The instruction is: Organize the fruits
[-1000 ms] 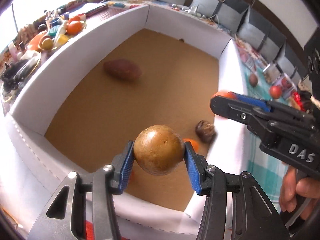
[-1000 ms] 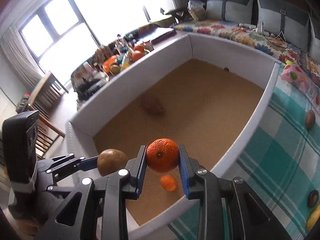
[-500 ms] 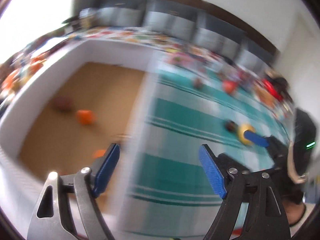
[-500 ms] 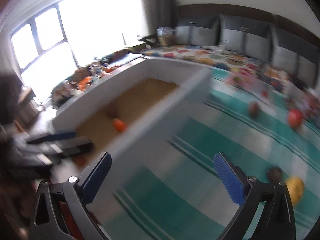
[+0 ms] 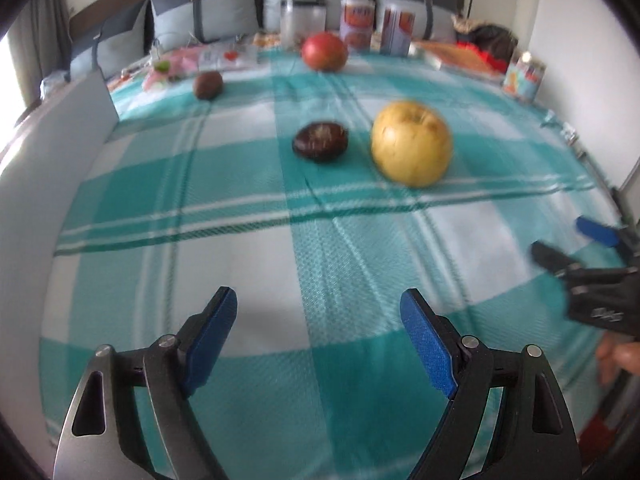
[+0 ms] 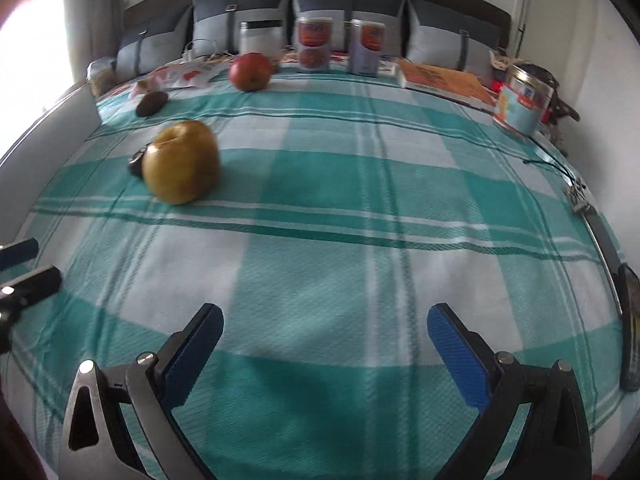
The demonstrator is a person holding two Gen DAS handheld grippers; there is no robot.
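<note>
**both tongs empty over the checked cloth, fruit lying ahead**

the left gripper (image 5: 318, 316) hangs above the teal-and-white checked cloth (image 5: 248, 280) with its blue pads spread wide and nothing between them. the right gripper (image 6: 324, 326) is likewise released, its jaws far apart over bare cloth; it also shows at the right edge of the left wrist view.

ahead of the left gripper a yellow apple (image 5: 411, 143) sits on the cloth, and just to its left, apart from it, lies a dark round fruit (image 5: 320, 141). from the right wrist view the same apple (image 6: 181, 162) is off to the left, and the dark fruit peeks out behind its left side, mostly hidden. farther back a smaller brown fruit (image 5: 208, 85) rests near the cloth's far left part, and a red apple (image 5: 324, 51) sits close to the far edge. both views are a little blurred, so what sort the dark fruits are i cannot tell for sure.

the white wall of a box (image 5: 48, 168) runs along the left side of the cloth. behind the red apple stand two printed cans (image 6: 314, 42) and a pale container, with grey cushions (image 6: 224, 24) behind them. a glass jar (image 6: 522, 100) stands at the far right.
</note>
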